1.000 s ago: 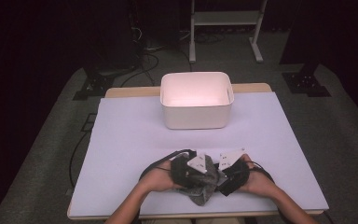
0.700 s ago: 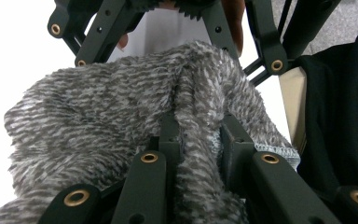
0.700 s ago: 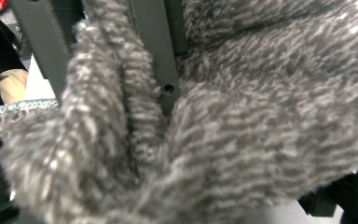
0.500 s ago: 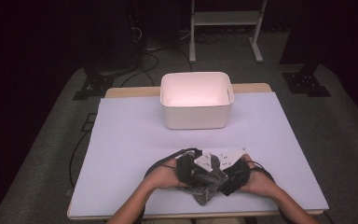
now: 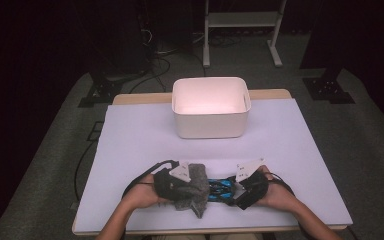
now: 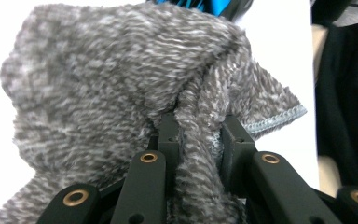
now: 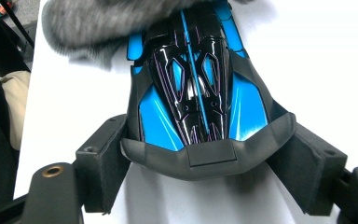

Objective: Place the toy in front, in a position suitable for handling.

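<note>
Dark floor and cables surround a pale worktop (image 5: 130,150), and the white bin (image 5: 211,107) standing at its far middle serves as the landmark. Well in front of the bin, near the worktop's near edge, a blue and black toy car (image 5: 223,187) lies between the two hands, with a grey fuzzy cloth (image 5: 196,185) bunched over its left end. The left gripper (image 6: 199,140) has its fingers (image 6: 168,135) pinched together on a fold of the cloth. The right gripper (image 7: 209,163) holds the car by its rear, its fingers (image 7: 105,154) set wide and pressing on the two flanks of the dark bumper. The step in hand looks like wiping the car with the cloth, or drawing the cloth off it; which of the two I cannot tell. Either way the next move seems to call for the right hand to hold the car steady while the left draws the cloth along the body, keeping its pinch on the fold.
</note>
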The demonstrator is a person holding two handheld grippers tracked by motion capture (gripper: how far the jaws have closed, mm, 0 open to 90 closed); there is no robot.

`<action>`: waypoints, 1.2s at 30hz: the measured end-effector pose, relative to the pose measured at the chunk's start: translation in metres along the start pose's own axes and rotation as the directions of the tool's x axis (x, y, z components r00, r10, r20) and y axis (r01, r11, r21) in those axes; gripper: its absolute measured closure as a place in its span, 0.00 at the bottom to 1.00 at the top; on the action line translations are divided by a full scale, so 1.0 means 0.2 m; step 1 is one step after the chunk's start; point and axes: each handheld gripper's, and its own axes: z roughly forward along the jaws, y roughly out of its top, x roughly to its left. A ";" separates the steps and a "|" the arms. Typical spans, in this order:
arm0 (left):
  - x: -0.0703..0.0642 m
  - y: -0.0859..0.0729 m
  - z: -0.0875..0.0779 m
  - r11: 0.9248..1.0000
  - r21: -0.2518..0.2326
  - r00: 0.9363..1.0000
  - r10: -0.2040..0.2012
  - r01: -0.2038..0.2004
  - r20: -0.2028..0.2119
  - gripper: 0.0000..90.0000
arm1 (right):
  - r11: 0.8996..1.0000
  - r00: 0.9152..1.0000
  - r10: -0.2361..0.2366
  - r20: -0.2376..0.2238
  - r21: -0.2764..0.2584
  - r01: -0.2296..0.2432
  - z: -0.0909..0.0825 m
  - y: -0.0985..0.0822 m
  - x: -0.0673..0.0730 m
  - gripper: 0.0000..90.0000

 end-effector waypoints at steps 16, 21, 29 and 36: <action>0.00 0.21 0.04 0.997 -0.027 0.997 0.076 -0.075 0.026 0.82 | 1.000 1.000 0.014 -0.009 0.001 -0.014 0.00 0.00 0.00 0.26; -0.01 0.35 0.09 0.992 -0.051 0.992 0.120 -0.118 0.049 0.82 | 1.000 1.000 0.018 -0.015 0.014 -0.018 -0.01 0.00 -0.01 0.25; 0.00 0.40 0.17 0.991 -0.023 0.989 0.132 -0.131 0.065 0.82 | 0.999 0.999 0.045 -0.020 0.006 -0.045 -0.06 -0.01 -0.01 0.24; 0.03 0.30 0.07 0.996 -0.005 0.995 0.092 -0.092 0.022 0.82 | 0.995 0.995 0.086 -0.053 -0.037 -0.088 -0.10 0.00 -0.04 0.23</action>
